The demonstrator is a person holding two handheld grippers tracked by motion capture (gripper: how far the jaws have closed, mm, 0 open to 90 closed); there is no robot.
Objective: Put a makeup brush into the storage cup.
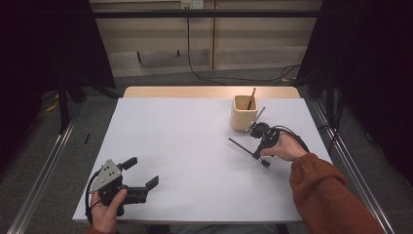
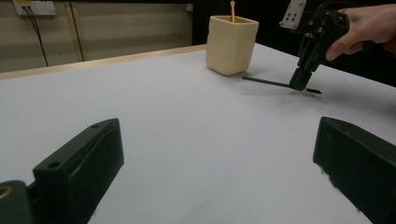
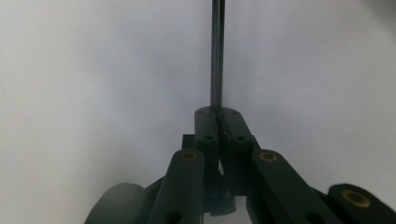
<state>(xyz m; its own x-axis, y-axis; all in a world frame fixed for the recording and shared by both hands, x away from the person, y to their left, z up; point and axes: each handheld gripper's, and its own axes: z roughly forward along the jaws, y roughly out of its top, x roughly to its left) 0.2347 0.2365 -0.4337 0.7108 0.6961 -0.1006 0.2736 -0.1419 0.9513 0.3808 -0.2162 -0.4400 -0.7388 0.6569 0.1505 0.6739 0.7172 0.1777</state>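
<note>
**Stick pinched in the right jaws, close to the cup**

Trouble could come from the thin grip. The right gripper point(image 1: 259, 146) has its jaws closed tight on a thin black stick point(image 3: 216, 56), which pokes straight out ahead of the jaw tips. In the high view the stick point(image 1: 240, 145) lies low over the white bench point(image 1: 185, 161), one end reaching out past the jaws and the other poking out behind them. I think a stick this thin could spin or slide between the jaws when it is lifted. If it tips, its far end could bump the wall of the wooden cup point(image 1: 243, 113) just beyond the jaws and miss the opening. It could also knock the other stick point(image 1: 252, 97) that already stands in the cup.

The left gripper point(image 1: 141, 176) rests well apart from all this, its jaws wide and holding nothing.

Some things are hard to see. The hand point(image 1: 285, 147) covers part of the right gripper. I cannot tell if the stick touches the bench or hangs just above it. The inside of the cup is hidden.
</note>
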